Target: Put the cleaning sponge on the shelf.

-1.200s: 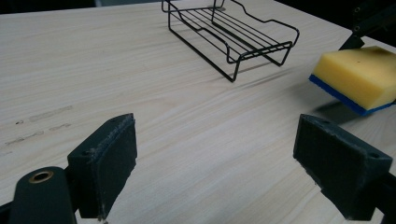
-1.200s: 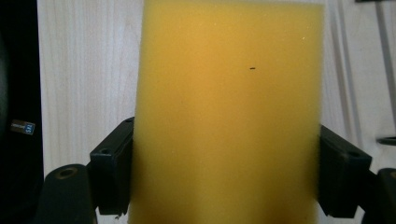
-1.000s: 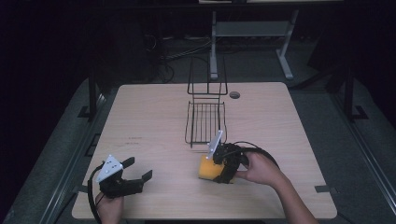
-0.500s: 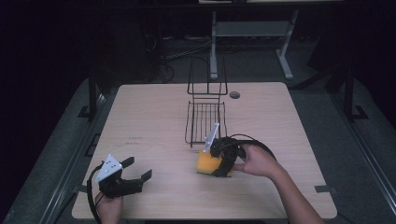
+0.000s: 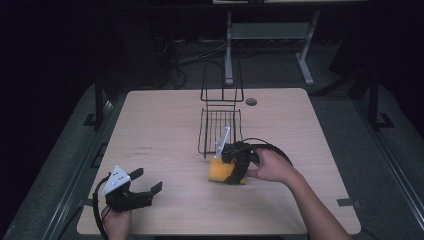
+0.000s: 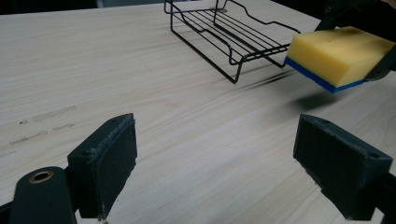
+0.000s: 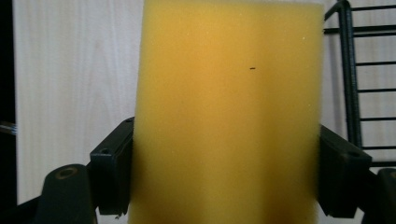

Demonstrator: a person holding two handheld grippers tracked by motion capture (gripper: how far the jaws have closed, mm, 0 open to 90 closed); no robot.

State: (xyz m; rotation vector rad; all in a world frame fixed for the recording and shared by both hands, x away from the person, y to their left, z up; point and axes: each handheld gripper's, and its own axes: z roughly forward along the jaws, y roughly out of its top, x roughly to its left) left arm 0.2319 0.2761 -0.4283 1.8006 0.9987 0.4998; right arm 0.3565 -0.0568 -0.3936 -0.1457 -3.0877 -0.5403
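right gripper (image 5: pixel 234 169) jaws clamp sponge (image 5: pixel 222 171) beside rack (image 5: pixel 219 131) | left gripper (image 5: pixel 145 187) jaws open

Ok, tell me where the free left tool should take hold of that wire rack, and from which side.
Take the wire rack by its raised near front rail, coming from the near left with the open left tool. That rail stands clear of the table; the right tool and its sponge crowd the right corner.

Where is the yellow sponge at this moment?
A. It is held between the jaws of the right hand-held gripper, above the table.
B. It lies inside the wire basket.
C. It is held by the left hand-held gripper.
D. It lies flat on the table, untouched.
A: the right hand-held gripper clamps the sponge on both sides, and its shadow on the table shows it lifted.
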